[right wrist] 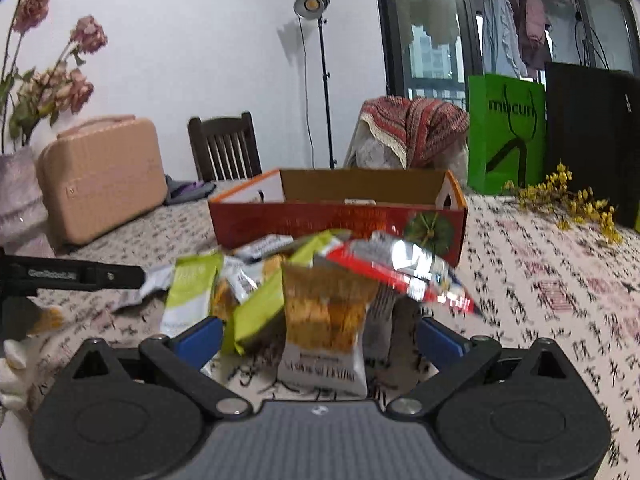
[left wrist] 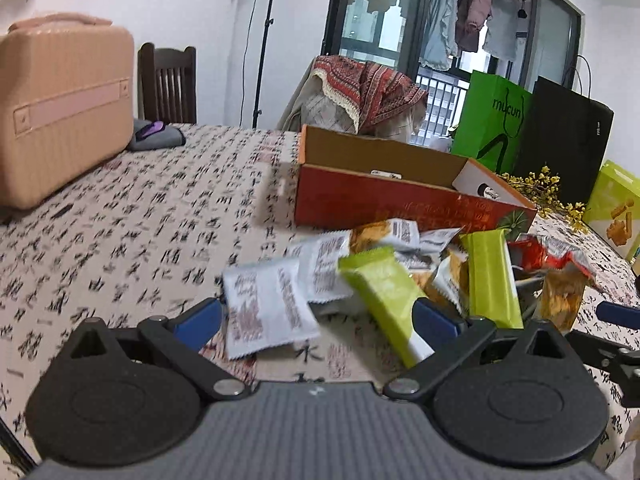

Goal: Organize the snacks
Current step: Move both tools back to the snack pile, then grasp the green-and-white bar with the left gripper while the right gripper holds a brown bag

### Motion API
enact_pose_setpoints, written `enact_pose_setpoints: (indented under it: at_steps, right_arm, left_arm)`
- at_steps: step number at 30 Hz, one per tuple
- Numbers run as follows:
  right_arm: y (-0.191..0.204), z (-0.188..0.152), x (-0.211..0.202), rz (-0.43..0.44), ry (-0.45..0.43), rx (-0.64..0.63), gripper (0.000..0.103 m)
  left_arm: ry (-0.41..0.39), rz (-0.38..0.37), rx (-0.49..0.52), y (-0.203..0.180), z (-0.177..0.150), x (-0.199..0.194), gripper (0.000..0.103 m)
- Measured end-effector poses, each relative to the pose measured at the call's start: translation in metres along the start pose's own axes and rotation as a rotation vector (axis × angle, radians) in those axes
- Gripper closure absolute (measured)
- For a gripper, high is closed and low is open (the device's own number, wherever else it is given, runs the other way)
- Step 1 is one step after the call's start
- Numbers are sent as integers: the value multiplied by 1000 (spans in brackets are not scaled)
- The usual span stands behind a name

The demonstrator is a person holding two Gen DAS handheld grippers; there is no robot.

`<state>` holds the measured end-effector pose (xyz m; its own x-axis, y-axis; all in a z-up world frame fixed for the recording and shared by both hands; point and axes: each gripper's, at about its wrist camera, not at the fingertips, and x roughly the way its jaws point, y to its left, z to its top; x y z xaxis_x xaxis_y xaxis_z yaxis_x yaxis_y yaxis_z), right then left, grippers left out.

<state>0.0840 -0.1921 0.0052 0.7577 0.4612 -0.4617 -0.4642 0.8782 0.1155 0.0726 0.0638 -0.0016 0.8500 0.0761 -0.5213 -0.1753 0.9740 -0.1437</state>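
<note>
Picking is only starting: both the left gripper and right gripper hold their fingers wide apart, empty. Snack packets lie heaped on the counter; the red box waits at twelve o'clock, so closing on one packet likely comes next.

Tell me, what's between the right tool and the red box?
A heap of snack packets lies between the right tool and the red box, seen in the right wrist view.

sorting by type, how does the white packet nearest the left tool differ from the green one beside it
The white packet is squarish with dark print; the green packet is a long plain bar. The white one lies almost flat on the cloth; the green one tilts, propped on the pile. Both are sealed with crimped ends.
</note>
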Motion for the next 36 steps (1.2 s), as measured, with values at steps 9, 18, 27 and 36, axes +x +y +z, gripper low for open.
enact_pose_setpoints:
  at_steps: [9,18,27,36]
  right_arm:
    - [19,5,33,-143,29,-3,32]
    - [5,0,18,-126,1,36,54]
    - [-21,4,-13,-136,-83,107,54]
    - [-41,7,-29,-118,-126,140,54]
  left_arm:
    - [-11,-1,-3,-2,-2,-7,0]
    - [9,-12,2,-8,-4,-4,0]
    - [47,-21,28,-30,-5,6,0]
    - [102,-6,38,-56,-6,25,0]
